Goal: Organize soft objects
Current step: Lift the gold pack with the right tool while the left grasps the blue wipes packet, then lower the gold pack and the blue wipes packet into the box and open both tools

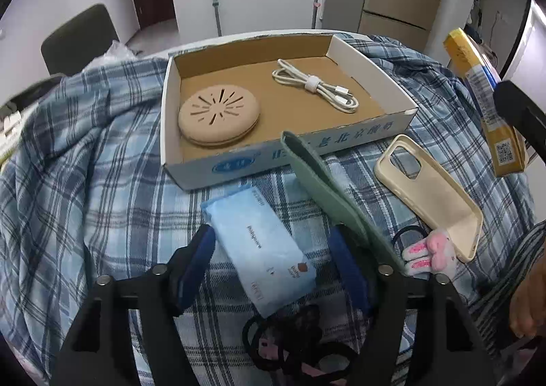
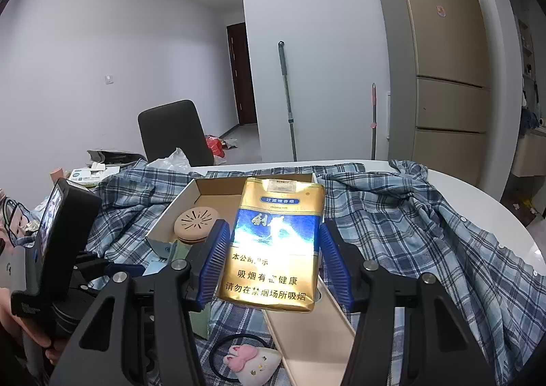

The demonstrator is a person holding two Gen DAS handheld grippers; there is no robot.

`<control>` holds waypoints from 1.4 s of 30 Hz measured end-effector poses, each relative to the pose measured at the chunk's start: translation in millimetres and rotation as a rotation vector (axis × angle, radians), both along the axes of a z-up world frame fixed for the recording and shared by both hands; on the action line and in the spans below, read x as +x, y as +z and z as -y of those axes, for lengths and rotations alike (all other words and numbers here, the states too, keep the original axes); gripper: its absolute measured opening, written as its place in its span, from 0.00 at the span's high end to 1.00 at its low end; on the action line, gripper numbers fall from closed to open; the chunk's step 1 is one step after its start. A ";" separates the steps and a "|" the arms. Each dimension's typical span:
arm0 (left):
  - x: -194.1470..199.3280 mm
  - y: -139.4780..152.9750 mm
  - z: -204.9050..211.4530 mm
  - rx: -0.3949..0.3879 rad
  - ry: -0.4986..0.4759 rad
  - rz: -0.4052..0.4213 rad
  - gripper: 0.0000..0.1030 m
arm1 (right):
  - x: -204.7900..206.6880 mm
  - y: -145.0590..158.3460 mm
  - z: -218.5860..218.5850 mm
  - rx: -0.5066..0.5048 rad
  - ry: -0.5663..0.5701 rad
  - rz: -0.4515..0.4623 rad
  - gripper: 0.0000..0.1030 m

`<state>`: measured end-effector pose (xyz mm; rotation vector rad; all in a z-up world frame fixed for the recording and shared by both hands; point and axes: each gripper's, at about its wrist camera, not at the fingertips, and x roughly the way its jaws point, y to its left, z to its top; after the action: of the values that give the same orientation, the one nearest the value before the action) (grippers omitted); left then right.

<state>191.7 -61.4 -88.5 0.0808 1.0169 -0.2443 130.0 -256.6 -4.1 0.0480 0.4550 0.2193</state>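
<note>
My right gripper (image 2: 273,249) is shut on a gold and blue cigarette pack (image 2: 273,246) and holds it above the table; the pack also shows at the right of the left wrist view (image 1: 484,96). My left gripper (image 1: 273,260) is open, its fingers either side of a light blue tissue pack (image 1: 259,246) lying on the plaid cloth. An open cardboard box (image 1: 239,164) holds a beige round pad (image 1: 218,116) and a white cable (image 1: 317,84). A green cloth strip (image 1: 324,188), a cream phone case (image 1: 433,191) and a pink bunny hair tie (image 1: 430,253) lie nearby.
A blue plaid shirt (image 1: 85,164) covers the white round table (image 2: 477,188). Black hair ties with a bow (image 1: 293,338) lie below the left gripper. A dark chair (image 2: 174,130), mop handles and a gold fridge (image 2: 440,45) stand beyond the table.
</note>
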 end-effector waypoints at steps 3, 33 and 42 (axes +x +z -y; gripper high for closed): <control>0.7 -1.1 7.3 0.042 -0.016 0.011 0.30 | 0.0 -0.1 0.1 -0.001 -0.004 0.000 0.48; 3.7 119.5 -16.5 -0.218 0.114 0.780 0.70 | 54.5 55.5 -6.7 0.038 -0.019 0.367 0.48; 57.6 88.7 -5.2 -0.233 0.150 0.822 0.70 | 95.2 3.7 -21.2 -0.079 -0.002 0.423 0.48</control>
<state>249.4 -56.2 0.2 -0.1029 0.1714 -0.1653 225.2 -235.3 -0.4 -0.0743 0.0421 0.2027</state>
